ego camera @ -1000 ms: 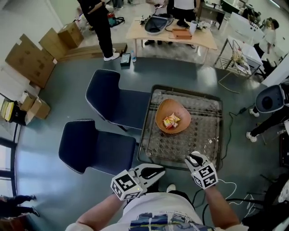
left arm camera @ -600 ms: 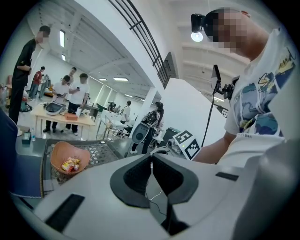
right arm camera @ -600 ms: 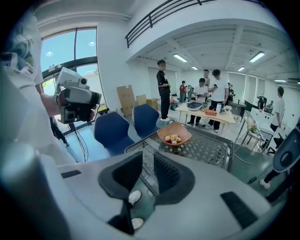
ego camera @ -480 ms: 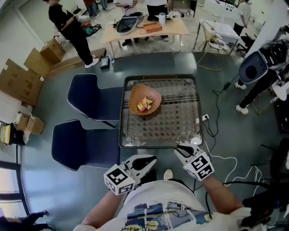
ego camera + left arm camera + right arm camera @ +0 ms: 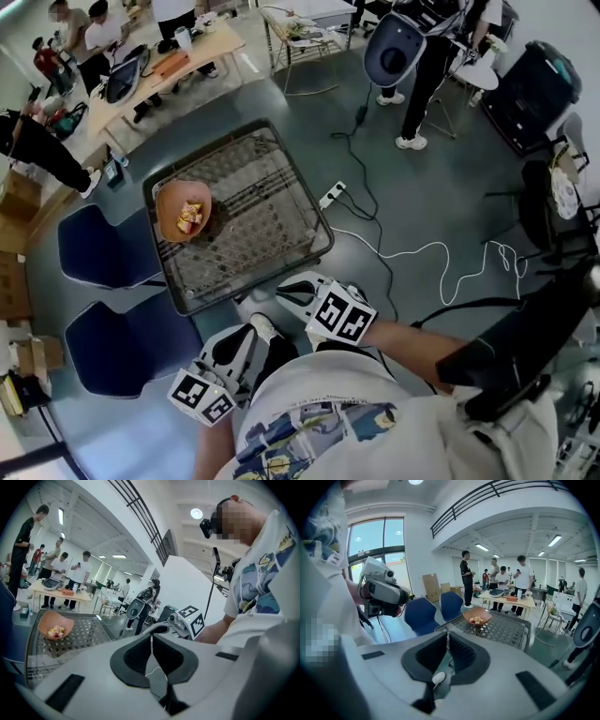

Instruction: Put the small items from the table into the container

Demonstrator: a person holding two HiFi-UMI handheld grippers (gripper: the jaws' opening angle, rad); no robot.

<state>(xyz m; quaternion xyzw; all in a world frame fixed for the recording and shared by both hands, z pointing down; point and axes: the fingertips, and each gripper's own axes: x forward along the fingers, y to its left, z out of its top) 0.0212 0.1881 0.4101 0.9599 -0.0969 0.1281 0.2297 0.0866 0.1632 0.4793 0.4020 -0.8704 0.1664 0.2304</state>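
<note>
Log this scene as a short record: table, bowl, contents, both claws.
table: wire-mesh top in a dark frame
bowl: orange, on the table's left part in the head view
contents: snack packets inside the bowl
left claw: jaws together, empty, off the table
right claw: jaws closing, almost together, nothing between them

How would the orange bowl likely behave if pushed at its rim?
The orange bowl looks rigid and shallow, so it probably keeps its shape but might tip. Holding only a few small packets, it is likely light and may slide on the table.
</note>
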